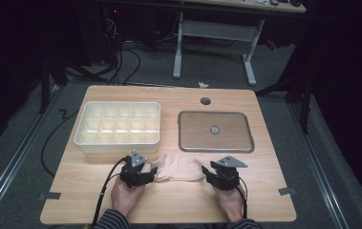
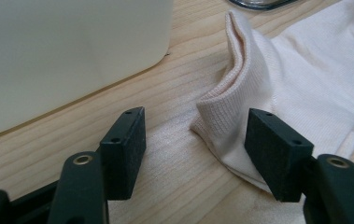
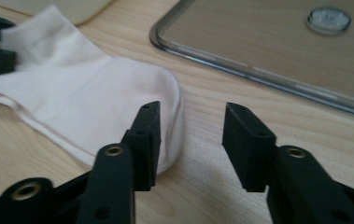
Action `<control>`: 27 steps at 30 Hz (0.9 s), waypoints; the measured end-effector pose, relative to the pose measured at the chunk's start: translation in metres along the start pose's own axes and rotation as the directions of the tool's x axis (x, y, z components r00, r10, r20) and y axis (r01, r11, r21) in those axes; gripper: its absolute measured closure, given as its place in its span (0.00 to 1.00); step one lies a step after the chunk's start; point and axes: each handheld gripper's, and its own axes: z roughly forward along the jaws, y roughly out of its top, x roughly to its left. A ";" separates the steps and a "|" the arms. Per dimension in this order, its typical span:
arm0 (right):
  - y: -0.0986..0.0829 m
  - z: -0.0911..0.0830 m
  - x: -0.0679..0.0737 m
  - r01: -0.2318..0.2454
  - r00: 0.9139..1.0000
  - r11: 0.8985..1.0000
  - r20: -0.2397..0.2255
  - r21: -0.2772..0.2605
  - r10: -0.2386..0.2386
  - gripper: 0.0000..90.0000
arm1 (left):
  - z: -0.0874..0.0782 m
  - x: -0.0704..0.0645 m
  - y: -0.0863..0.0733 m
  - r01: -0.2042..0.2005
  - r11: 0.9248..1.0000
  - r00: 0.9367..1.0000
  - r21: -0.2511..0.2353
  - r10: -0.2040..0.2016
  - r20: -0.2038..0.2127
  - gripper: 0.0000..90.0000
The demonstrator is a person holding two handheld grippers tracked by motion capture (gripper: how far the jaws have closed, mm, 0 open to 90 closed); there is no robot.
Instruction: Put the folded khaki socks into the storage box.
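A pale pink sock (image 1: pixel 178 168) lies flat on the wooden table (image 1: pixel 264 200) near its front edge, between my two grippers. My left gripper (image 1: pixel 151 172) is open at the sock's cuff end. In the left gripper view the ribbed cuff (image 2: pixel 221 116) stands up between the open jaws of that gripper (image 2: pixel 195 119), closer to the right-hand one. My right gripper (image 1: pixel 206 172) is open at the toe end. In the right gripper view the sock's toe (image 3: pixel 81 88) reaches the left-hand jaw of that gripper (image 3: pixel 192 112), and bare wood shows in the gap.
A white box (image 1: pixel 116 146) with several compartments stands behind the left gripper, its wall (image 2: pixel 62 51) close by. A clear rimmed lid (image 1: pixel 217 149) with a round knob (image 3: pixel 329 19) lies behind the right gripper. A round cable hole (image 1: pixel 205 101) sits near the far edge.
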 end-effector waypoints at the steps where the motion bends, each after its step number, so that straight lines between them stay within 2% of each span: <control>1: 0.001 -0.003 0.001 0.008 1.000 1.000 -0.005 -0.014 -0.008 0.69 | 0.000 0.000 0.000 0.000 1.000 1.000 0.000 0.000 0.001 0.43; 4: 0.004 -0.009 0.004 0.019 0.999 0.999 -0.040 -0.033 -0.020 0.76 | 0.000 0.001 0.000 0.006 1.000 1.000 -0.001 -0.006 0.008 0.42; 8: 0.008 -0.009 0.012 0.032 0.996 0.999 -0.078 -0.027 -0.034 0.83 | -0.002 0.001 -0.001 0.005 1.000 1.000 -0.007 -0.005 0.008 0.44; 13: 0.011 -0.001 0.028 0.040 0.989 0.999 -0.144 -0.020 -0.042 0.86 | -0.009 0.001 0.001 0.040 0.998 0.998 -0.047 -0.038 0.050 0.47; 18: 0.013 0.012 0.047 0.069 0.979 0.998 -0.192 -0.001 -0.068 0.89 | -0.007 0.002 0.004 0.081 0.996 0.995 -0.037 -0.079 0.061 0.49; 22: 0.013 0.023 0.059 0.084 0.974 0.996 -0.211 0.020 -0.078 0.91 | -0.006 -0.002 0.007 0.073 0.997 0.994 -0.036 -0.070 0.085 0.53; 24: 0.013 0.028 0.062 0.091 0.973 0.995 -0.215 0.030 -0.082 0.92 | -0.004 -0.004 0.008 0.061 0.998 0.995 -0.029 -0.059 0.081 0.56; 27: 0.012 0.032 0.065 0.096 0.974 0.995 -0.211 0.035 -0.086 0.92 | -0.002 -0.003 0.008 0.077 0.997 0.994 -0.020 -0.076 0.078 0.57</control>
